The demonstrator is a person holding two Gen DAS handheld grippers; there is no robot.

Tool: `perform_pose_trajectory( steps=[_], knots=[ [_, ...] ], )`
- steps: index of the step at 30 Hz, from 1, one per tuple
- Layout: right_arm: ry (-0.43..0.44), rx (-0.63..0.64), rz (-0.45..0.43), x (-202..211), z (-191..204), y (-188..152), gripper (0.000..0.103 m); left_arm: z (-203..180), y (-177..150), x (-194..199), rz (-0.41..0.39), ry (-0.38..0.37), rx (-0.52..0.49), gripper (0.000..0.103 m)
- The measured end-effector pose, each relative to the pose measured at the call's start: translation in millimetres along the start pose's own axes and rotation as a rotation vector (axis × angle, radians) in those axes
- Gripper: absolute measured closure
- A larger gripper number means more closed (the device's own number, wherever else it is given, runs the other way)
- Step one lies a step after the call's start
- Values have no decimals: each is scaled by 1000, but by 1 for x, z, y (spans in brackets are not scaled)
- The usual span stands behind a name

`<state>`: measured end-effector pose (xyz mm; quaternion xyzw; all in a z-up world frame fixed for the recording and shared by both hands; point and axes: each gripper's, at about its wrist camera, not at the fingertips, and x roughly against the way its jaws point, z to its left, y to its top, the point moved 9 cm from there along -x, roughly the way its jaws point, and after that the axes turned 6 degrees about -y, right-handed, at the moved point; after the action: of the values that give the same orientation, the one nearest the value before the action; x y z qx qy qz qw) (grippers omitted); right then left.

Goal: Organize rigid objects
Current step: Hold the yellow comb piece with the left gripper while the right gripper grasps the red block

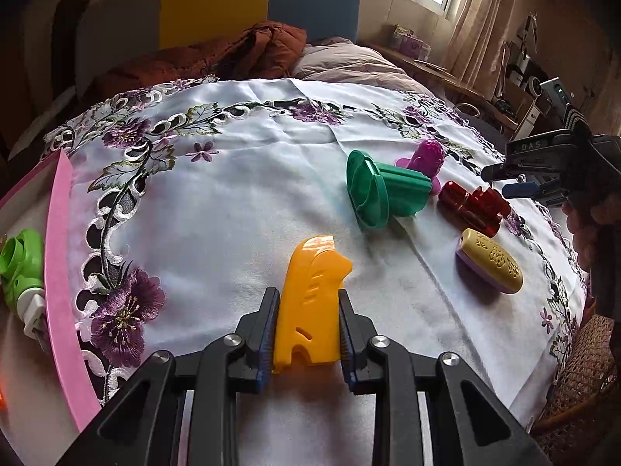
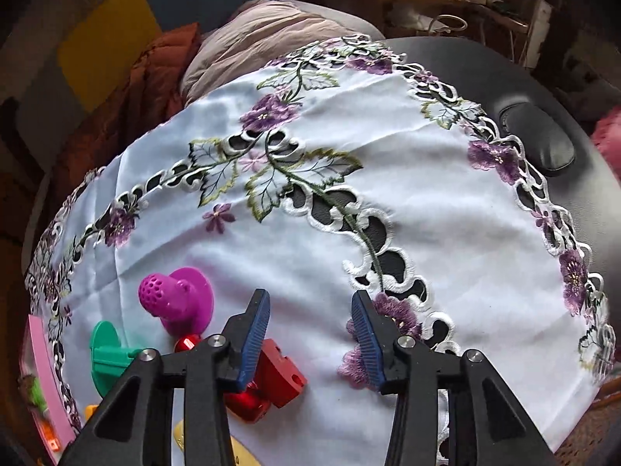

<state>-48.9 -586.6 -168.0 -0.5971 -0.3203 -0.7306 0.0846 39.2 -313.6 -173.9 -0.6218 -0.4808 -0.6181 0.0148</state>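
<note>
My left gripper [image 1: 308,303] is shut on a yellow plastic toy piece [image 1: 310,303], held just above the white embroidered cloth [image 1: 233,213]. On the cloth to the right lie a green flanged piece [image 1: 382,190], a magenta perforated piece [image 1: 425,157], a red piece [image 1: 475,206] and a gold-and-lilac oblong piece [image 1: 491,266]. My right gripper [image 2: 310,322] is open and empty, above the cloth, with the red piece [image 2: 277,378] under its left finger. The magenta piece [image 2: 176,299] and green piece [image 2: 104,357] lie to its left. The right gripper [image 1: 520,180] also shows at the right in the left wrist view.
A pink tray [image 1: 62,272] at the left edge holds a green-and-white toy [image 1: 21,268]. The tray edge [image 2: 42,376] also shows in the right wrist view. A bed with pillows [image 1: 341,62] lies behind. A wicker surface [image 1: 582,380] is at the lower right. A black cushion [image 2: 539,139] sits past the cloth.
</note>
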Motion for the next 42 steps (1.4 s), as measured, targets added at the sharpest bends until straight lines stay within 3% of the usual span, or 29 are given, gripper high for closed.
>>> perform_pose_trajectory(
  steps=[4,8,11,14,16,21,32,33,34,36,42],
  knots=[
    [4,-7,-29,7,-1,5,57,0,0,0,1,0,1,76],
    [157,60,30,10,29,-6,57,0,1,0,7,-3,5,75],
    [120,143,50,8,42,-19,55,1,1,0,7,-7,7,75],
    [-28,154,32,3,24,-18,55,1,1,0,7,-16,16,75],
    [-70,106,27,-3,7,-14,55,1,1,0,7,-15,16,76],
    [30,-38,14,4,-14,-3,55,1,1,0,5,-17,24,75],
    [18,65,28,1,9,-13,55,2,1,0,5,-25,30,75],
    [8,84,34,-1,11,-15,68,2,1,0,6,-24,30,75],
    [-10,115,47,-4,13,-18,88,2,0,0,6,-21,27,75],
    [-50,162,56,-9,17,-22,88,1,1,0,7,-14,18,75],
    [-31,145,92,-18,16,-24,88,0,3,0,15,-3,23,76]
  ],
)
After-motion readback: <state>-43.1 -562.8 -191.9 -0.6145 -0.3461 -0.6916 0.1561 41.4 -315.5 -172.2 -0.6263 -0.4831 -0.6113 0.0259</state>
